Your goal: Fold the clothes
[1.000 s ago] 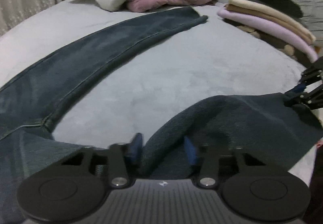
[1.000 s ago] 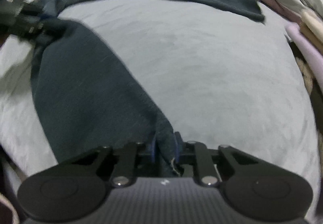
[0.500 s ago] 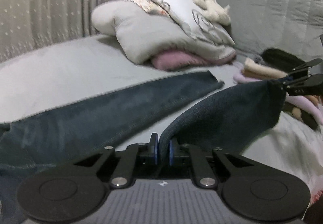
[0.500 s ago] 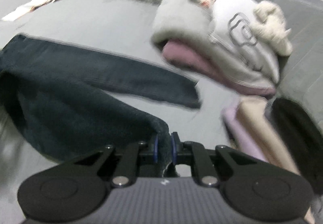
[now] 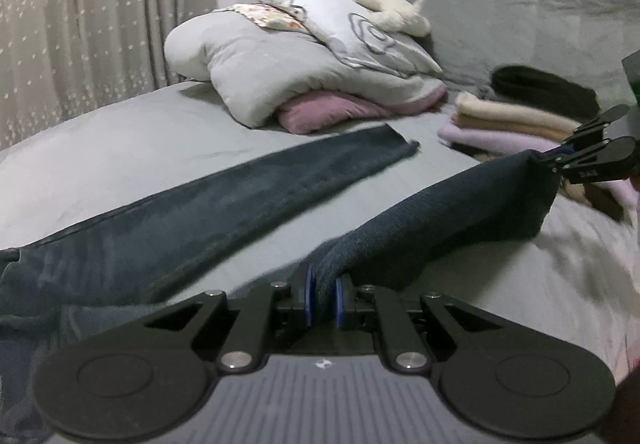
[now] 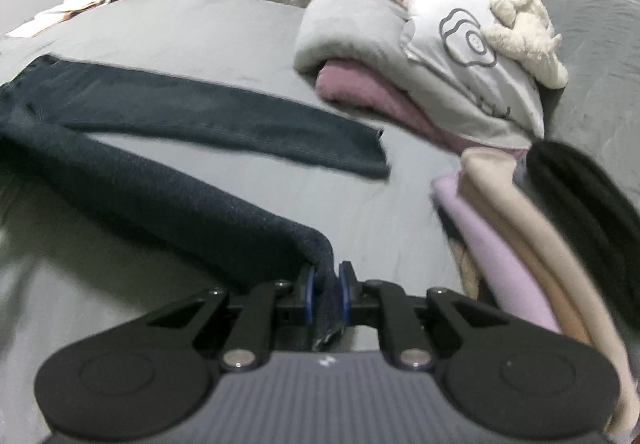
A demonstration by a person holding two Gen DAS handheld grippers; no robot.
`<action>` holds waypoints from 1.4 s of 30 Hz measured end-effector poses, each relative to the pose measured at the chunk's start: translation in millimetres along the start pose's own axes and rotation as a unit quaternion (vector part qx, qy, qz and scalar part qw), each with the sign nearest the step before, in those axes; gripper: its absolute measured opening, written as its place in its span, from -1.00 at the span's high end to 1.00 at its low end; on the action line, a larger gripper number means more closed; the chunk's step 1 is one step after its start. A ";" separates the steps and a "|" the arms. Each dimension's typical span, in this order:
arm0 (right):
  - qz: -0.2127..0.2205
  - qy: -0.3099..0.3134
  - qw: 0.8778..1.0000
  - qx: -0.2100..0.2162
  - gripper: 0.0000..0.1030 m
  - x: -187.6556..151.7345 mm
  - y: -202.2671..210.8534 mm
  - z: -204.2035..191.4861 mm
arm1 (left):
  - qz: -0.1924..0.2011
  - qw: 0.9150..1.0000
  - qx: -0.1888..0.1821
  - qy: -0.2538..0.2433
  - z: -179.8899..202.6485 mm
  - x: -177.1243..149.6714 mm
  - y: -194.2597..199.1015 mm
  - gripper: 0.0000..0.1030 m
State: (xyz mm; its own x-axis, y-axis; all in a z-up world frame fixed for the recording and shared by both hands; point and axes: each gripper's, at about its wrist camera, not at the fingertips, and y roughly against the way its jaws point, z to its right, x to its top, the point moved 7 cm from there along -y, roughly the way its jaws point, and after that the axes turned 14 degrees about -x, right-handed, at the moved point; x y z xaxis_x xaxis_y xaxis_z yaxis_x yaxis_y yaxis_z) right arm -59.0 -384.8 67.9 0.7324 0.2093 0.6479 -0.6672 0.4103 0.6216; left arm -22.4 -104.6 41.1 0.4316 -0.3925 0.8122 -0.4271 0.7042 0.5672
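Both the left gripper (image 5: 322, 298) and right gripper (image 6: 325, 296) clamp the hem of one raised jeans (image 5: 448, 220) leg at lower centre, the other leg flat on the bed (image 5: 120, 148).

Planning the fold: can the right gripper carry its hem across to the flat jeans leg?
Probably yes: the right gripper holds the lifted hem, and only bare bedsheet lies before the flat leg.

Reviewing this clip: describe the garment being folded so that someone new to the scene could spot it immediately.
On the grey bed, in front of the heaped pillows, lie dark blue jeans. One leg lies flat, pointing at the pillows; the other is lifted, its hem pinched by the left tool and right tool. Unlike the pale folded stack nearby, it is dark and unfolded.
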 end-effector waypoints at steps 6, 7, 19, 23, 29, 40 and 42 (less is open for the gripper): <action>-0.022 0.031 0.999 0.022 0.85 -60.8 35.4 -8.9 | -0.043 0.999 -0.009 -0.032 24.3 -35.2 6.9 0.82; -0.028 0.036 0.999 0.026 0.85 -70.7 39.7 -11.3 | -0.049 0.998 -0.009 -0.036 27.5 -40.0 6.7 0.82; -0.085 0.021 0.993 0.079 0.75 -117.1 49.5 -28.3 | -0.110 0.992 0.004 -0.054 45.6 -87.9 -8.3 0.80; -0.083 -0.003 0.993 0.087 0.37 -114.4 53.7 -18.8 | -0.121 0.991 -0.007 -0.049 48.7 -87.9 -6.5 0.50; -0.066 -0.074 0.990 0.097 0.26 -99.9 52.3 9.3 | -0.076 0.997 -0.007 0.023 22.4 -79.3 30.4 0.12; -0.078 -0.267 0.951 0.137 0.43 -80.2 -9.3 41.5 | -0.025 0.948 0.241 0.206 -116.4 -111.5 93.4 -0.02; -0.083 -0.292 0.942 0.141 0.46 -80.4 -20.8 46.4 | -0.008 0.929 0.268 0.254 -141.7 -120.6 103.9 -0.02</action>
State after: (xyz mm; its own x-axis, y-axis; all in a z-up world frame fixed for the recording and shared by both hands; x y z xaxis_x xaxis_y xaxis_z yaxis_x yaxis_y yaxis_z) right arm -110.3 -451.3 23.3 0.6847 -0.3951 0.6125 -0.6202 0.1257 0.7743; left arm -6.3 99.7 -17.2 0.7033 0.0259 0.7104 -0.6926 0.2502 0.6765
